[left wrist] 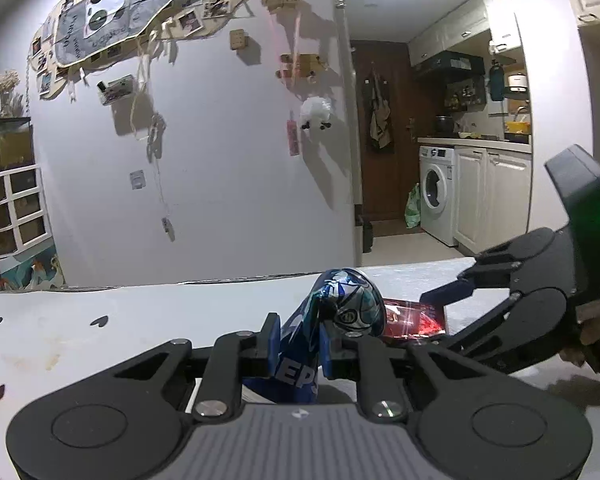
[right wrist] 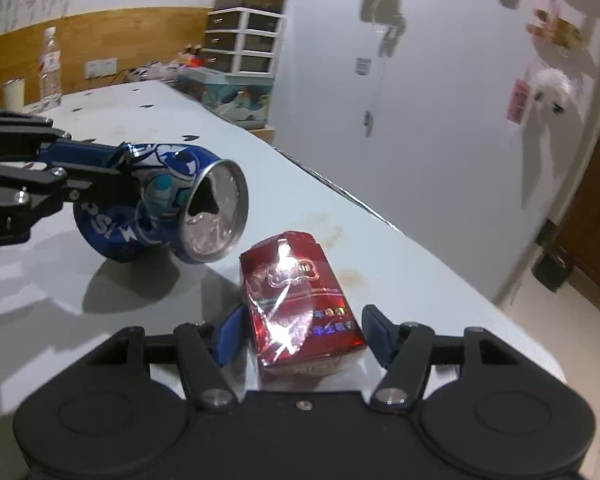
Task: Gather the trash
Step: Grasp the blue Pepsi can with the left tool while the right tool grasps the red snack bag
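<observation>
The left claw (left wrist: 298, 340) clamps a crushed blue soda can (right wrist: 160, 204) around its dented middle, holding it tilted just above the white counter (right wrist: 100, 280), open top facing the right claw (right wrist: 304, 332). That claw stands open astride a crumpled red cigarette pack (right wrist: 300, 304) lying on the counter, pads not visibly pressing it.

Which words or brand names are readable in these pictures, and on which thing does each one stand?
"EPS": on the crushed blue can, part of a brand name cut off by the left gripper.
"PSI": the same can.
Print on the red packet: too blurred to read.
Bottle label: too small.
</observation>
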